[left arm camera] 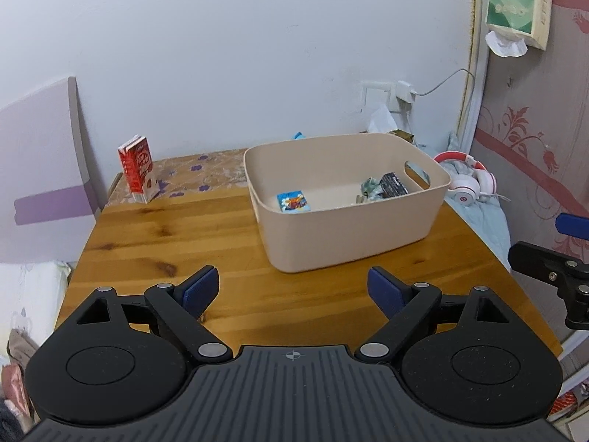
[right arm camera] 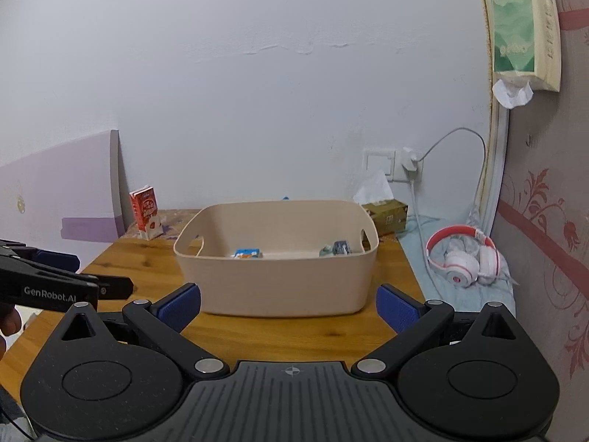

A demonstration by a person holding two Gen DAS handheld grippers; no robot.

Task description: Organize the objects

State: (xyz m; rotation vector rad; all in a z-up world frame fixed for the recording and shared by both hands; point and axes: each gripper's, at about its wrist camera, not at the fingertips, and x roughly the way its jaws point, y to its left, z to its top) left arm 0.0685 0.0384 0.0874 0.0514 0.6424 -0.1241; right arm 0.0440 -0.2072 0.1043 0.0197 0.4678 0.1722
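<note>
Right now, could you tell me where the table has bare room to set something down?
Bare wood runs left of the beige bin, forward of the red carton, and between the bin and both open grippers. The bin's floor is bare mid-way; packets crowd its right corner.

The left claw (left arm camera: 291, 291) is wide open, its two blue fingertips (left arm camera: 200, 289) far apart, nothing between them. The right claw (right arm camera: 289, 307) is wide open too and holds nothing. Both claws point forward, side by side.
</note>
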